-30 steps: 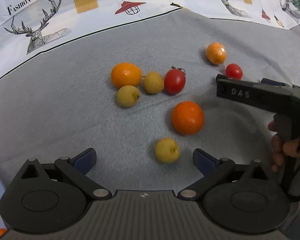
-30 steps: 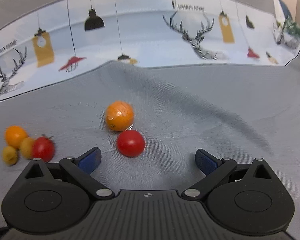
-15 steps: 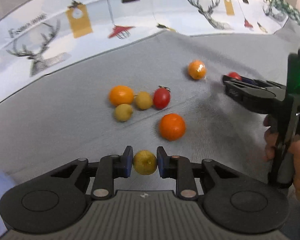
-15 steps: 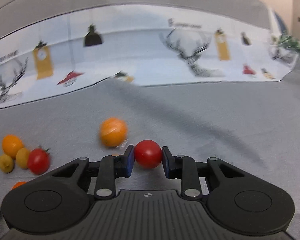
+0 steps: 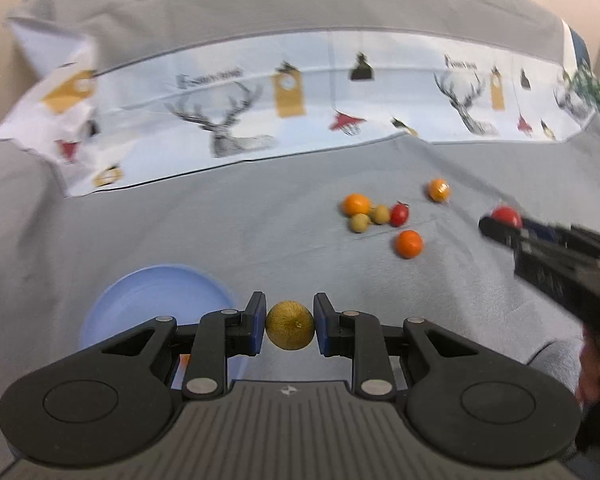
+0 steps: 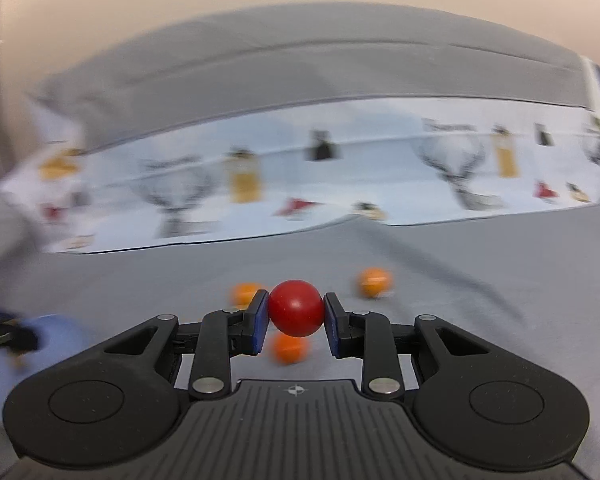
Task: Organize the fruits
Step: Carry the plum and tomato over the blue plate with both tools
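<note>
My left gripper is shut on a small yellow fruit, held above the grey cloth next to a light blue plate. My right gripper is shut on a red tomato; in the left wrist view the same gripper reaches in from the right with that tomato. On the cloth lie an orange, two yellow fruits, a red tomato, another orange and a wrapped orange.
A white printed cloth with deer and lamps runs across the back, against a grey cushion. A small orange thing shows on the plate behind my left finger. A hand holds the right gripper at the right edge.
Both grippers closed, the left on the yellow fruit and the right on the red tomato, then lifted them off the cloth. The blue plate has come into the left wrist view.
</note>
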Demonstrator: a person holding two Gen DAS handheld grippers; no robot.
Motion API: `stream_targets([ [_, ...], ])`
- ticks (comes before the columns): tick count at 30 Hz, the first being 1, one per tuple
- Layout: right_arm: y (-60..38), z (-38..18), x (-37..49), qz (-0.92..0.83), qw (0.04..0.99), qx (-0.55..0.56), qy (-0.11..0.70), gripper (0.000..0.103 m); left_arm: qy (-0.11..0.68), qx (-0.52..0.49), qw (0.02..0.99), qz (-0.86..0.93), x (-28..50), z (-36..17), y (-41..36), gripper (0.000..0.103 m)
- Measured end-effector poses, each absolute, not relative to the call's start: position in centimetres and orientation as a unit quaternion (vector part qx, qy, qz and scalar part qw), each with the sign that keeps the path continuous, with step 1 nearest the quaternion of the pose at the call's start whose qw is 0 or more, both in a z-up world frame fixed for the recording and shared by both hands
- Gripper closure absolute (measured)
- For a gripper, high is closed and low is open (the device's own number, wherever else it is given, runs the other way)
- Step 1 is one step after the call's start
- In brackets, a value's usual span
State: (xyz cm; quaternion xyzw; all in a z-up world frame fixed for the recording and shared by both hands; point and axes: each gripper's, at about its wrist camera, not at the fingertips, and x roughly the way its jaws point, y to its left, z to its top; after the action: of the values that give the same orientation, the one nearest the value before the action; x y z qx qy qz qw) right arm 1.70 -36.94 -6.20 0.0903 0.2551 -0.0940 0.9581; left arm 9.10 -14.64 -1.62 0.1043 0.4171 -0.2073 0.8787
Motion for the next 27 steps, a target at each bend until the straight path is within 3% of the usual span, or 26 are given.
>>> stream_targets([
  [7,-27.5,-1.5,-3.0,0.045,0.957,0.089,0.272,0.072,0.419,0.077,0.889,-0.168,4.5,0.7,-6.9,0.075],
  [15,-19.9,-0.1,-7.1,0.116,0.945,0.042,0.302,0.072,0.41,0.059,0.902,-0.12,0.1,1.0,-0.2,0.075],
  [27,-16.6,0.2,-8.5,0.126,0.944,-0.014,0.306,0.072,0.388,0.025,0.914,-0.116,-1.7,1.9,2.4,0.075],
])
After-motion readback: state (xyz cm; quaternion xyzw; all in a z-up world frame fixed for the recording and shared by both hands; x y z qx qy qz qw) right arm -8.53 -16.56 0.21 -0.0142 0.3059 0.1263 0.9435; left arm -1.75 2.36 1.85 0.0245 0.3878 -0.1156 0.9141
